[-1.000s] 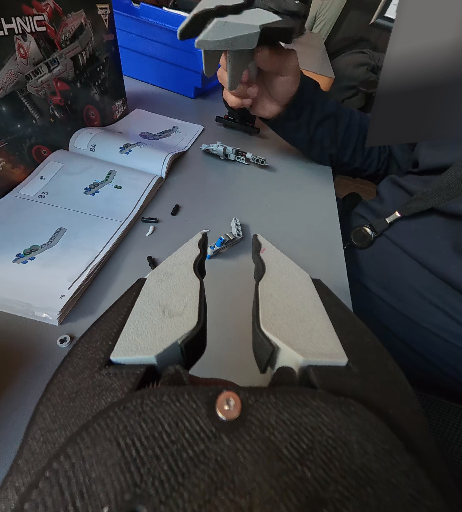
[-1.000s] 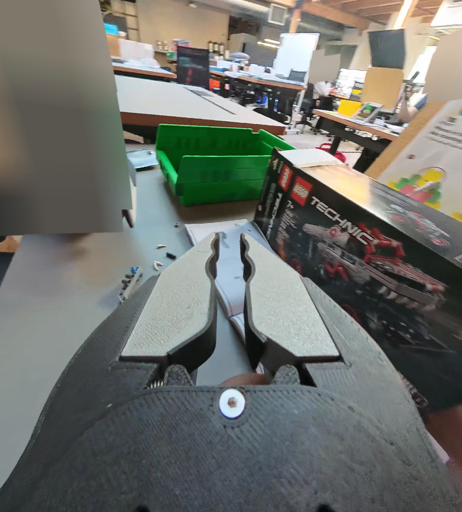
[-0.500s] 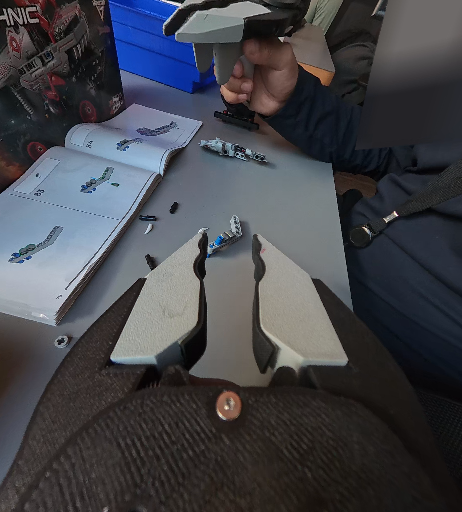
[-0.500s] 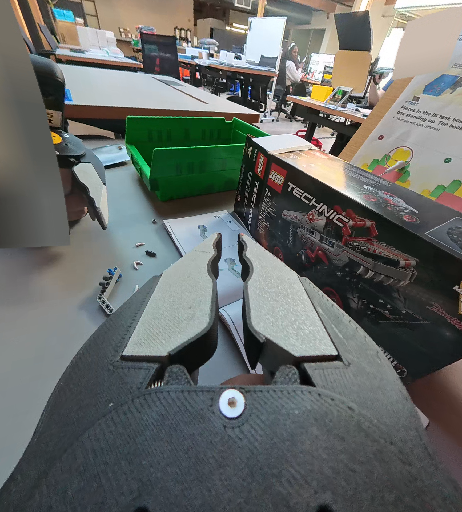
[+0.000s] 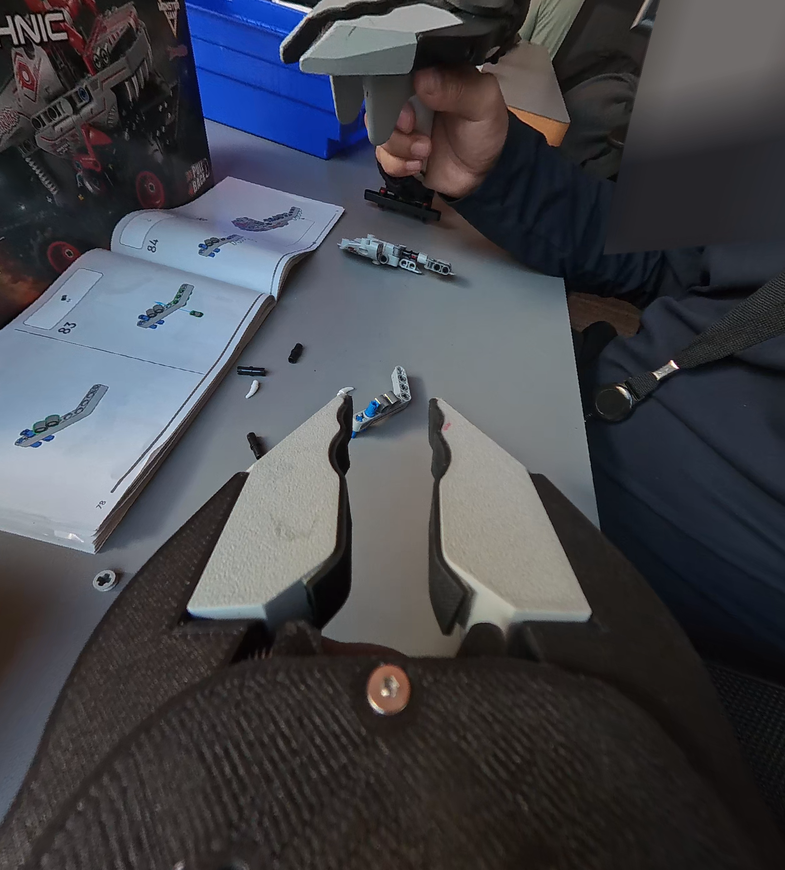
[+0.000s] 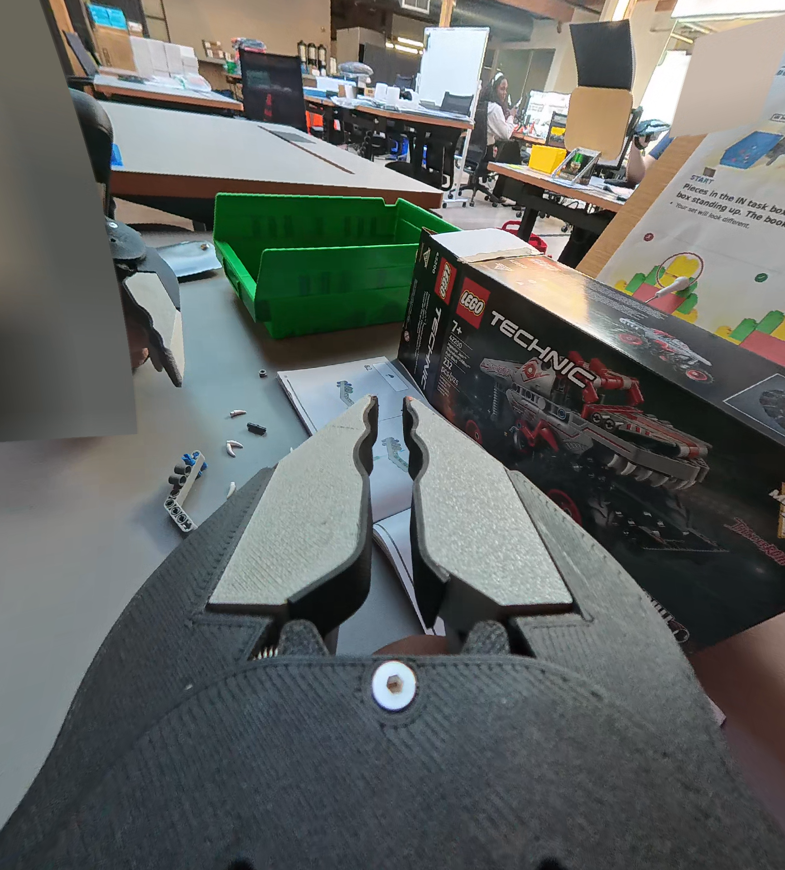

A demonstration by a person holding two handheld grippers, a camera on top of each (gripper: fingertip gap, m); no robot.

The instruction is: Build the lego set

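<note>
Grey desk (image 5: 451,329) cluttered; left gripper (image 5: 388,409) gaping over bent beam (image 5: 383,405), right gripper (image 6: 390,405) nearly closed, empty. Loose tooth (image 5: 346,390) getting knocked off near edge, probably.

Worktop (image 5: 451,329) was plain grey. Bin (image 5: 258,80) at 12 o'clock was blue; other bin (image 6: 324,277) green. Set box (image 6: 616,423) was black w/ red, grey & white truck art. Booklet (image 5: 98,376) pages white. Bent beam (image 5: 388,400) lt grey w/ blue pins. Loose pins (image 5: 251,370) black, teeth (image 5: 251,390) white. Left tool (image 5: 388,407) had pale grey fingers, black inner pads.
</note>
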